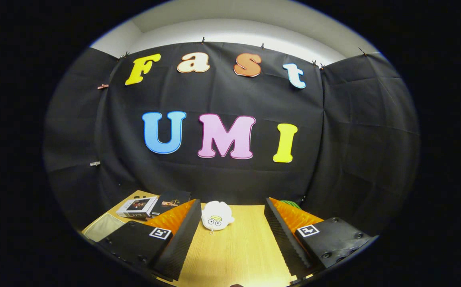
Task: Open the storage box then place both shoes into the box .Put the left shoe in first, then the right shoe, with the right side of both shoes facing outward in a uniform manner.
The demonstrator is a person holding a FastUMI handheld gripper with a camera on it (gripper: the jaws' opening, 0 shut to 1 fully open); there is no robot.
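My gripper [232,217] is held above a wooden table [238,255], its two fingers spread wide apart with nothing between them. It points level toward the black cloth wall at the back. A small white plush toy [216,216] with a cartoon face lies on the table just ahead of the fingers, closer to the left finger [178,235].
Two flat books [150,205] lie at the table's back left beyond the left finger. A pale flat panel [102,227] sits at the left edge of the table. Something green [292,204] peeks out behind the right finger, against the cloth wall [230,179].
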